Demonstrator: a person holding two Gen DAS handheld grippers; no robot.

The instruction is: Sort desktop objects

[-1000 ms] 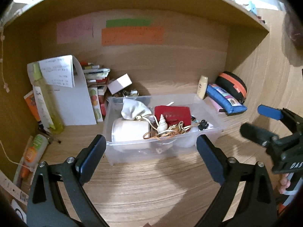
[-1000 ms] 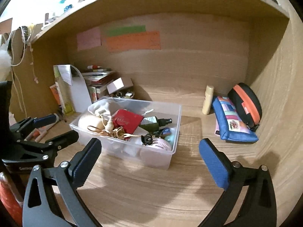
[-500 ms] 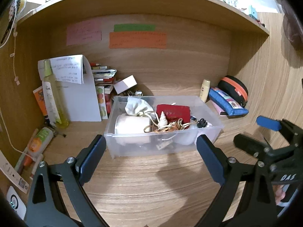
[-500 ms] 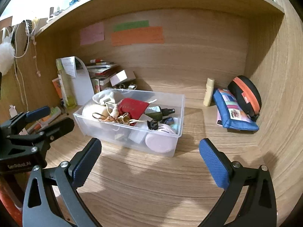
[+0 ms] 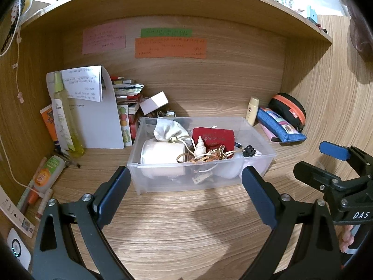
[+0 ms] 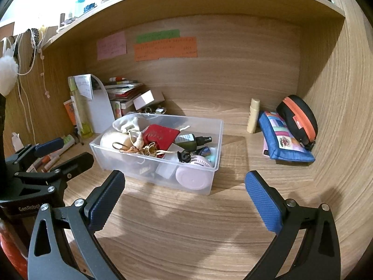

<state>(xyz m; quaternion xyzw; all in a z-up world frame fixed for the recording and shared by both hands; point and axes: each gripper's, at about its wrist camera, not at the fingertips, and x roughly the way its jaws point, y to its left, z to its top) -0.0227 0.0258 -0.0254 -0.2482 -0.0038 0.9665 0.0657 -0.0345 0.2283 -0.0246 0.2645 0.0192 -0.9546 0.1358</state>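
1. Left wrist cam: my left hand-held gripper [image 5: 185, 196] is spread wide with nothing in it, hanging over the surface [image 5: 186, 233] just in front of the clear bin [image 5: 163, 184], which is packed with clutter.
2. Right wrist cam: my right hand-held gripper [image 6: 184, 198] is also wide apart and holding nothing; the blue pouch [image 6: 283, 141] lies by the right wall.

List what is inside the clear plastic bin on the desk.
In the clear bin: a white drawstring pouch, red pouch, seashell, tangled cords, dark spray bottle, black clip and pink round case. Items underneath are covered.
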